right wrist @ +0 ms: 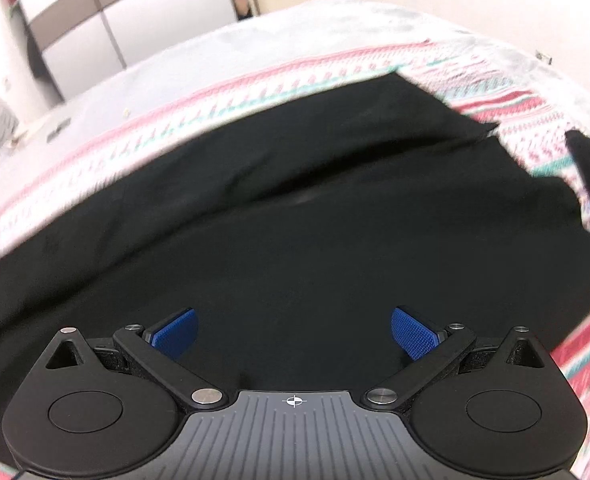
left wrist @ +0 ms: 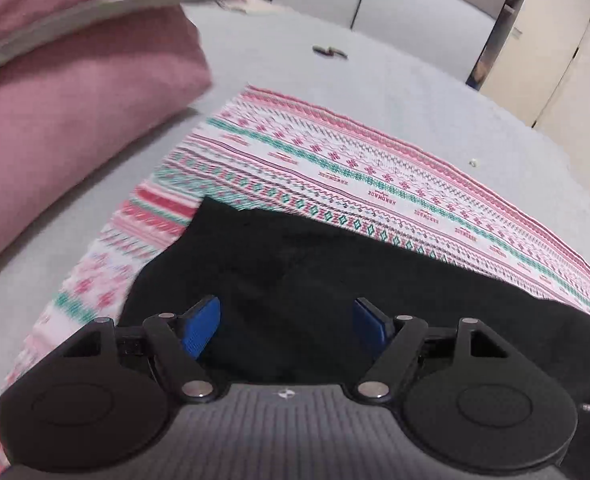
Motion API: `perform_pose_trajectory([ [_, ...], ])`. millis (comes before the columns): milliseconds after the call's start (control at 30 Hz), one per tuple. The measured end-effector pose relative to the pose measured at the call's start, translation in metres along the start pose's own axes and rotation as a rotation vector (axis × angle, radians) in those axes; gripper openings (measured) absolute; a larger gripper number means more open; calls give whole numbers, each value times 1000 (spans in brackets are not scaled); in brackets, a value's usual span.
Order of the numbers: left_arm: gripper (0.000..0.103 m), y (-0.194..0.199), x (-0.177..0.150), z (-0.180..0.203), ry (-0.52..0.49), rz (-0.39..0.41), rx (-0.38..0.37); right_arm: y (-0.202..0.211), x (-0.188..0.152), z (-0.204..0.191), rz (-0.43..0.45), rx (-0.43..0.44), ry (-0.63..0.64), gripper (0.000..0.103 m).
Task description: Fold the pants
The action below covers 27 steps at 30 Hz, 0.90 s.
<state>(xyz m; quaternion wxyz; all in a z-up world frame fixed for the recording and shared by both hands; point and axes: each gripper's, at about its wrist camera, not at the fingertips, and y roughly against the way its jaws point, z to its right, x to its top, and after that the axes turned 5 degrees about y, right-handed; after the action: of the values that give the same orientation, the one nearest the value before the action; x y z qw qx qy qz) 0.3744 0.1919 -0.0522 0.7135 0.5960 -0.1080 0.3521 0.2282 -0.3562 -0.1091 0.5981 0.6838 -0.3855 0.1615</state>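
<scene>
Black pants [right wrist: 295, 208] are lying on the patterned cloth [left wrist: 335, 160]; left gripper [left wrist: 287, 320] and right gripper [right wrist: 295, 332] are hovering above, jaws apart, gripping nothing.

The left gripper [left wrist: 287, 326] is hovering wide open over black pants [left wrist: 335, 280], lying on a patterned cloth [left wrist: 335, 160] near its edge.

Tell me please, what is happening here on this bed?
A person is folding black fabric pants with two hand-held grippers. The pants lie on a patterned pink, white and green cloth spread over a grey bed cover, near pink pillows. Right now the left gripper and the right gripper both hang open above the pants, with nothing between their blue pads. A crease runs across the pants.
</scene>
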Motion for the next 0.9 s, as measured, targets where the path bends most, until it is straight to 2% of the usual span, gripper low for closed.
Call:
perform_pose_trajectory([
  [67, 103, -22, 15, 2, 30, -17, -21, -4, 31, 20, 20, 29, -61, 103],
  [167, 103, -52, 31, 10, 51, -20, -13, -23, 90, 53, 29, -17, -181, 103],
  [233, 103, -79, 39, 15, 60, -73, 17, -41, 135, 68, 60, -37, -222, 103],
  [333, 103, -114, 44, 16, 96, -143, 30, -89, 195, 84, 0, -11, -279, 103],
  [400, 103, -133, 47, 19, 95, -174, 88, -125, 224, 93, -29, -35, -341, 103],
  [500, 103, -155, 50, 23, 66, -202, 152, -174, 254, 97, -74, -122, -352, 103],
  [600, 103, -164, 47, 32, 27, -177, 200, -215, 269, 99, -111, -181, -328, 101],
  [633, 96, -163, 44, 35, 4, -153, 213, -230, 273, 100, -126, -198, -331, 101],
  [700, 68, -159, 41, 36, -7, -117, 209, -252, 276, 99, -174, -211, -316, 98],
  [733, 36, -157, 41, 36, -7, -109, 197, -258, 276, 99, -182, -227, -300, 97],
  [767, 25, -155, 40, 33, 10, -108, 183, -261, 276, 96, -177, -242, -284, 95],
  [833, 25, -151, 39, 24, 45, -94, 144, -259, 270, 88, -160, -292, -236, 70],
  [867, 25, -148, 37, 21, 49, -89, 136, -255, 266, 83, -140, -310, -186, 28],
  [900, 25, -145, 35, 20, 47, -84, 130, -249, 263, 81, -129, -298, -174, 0],
])
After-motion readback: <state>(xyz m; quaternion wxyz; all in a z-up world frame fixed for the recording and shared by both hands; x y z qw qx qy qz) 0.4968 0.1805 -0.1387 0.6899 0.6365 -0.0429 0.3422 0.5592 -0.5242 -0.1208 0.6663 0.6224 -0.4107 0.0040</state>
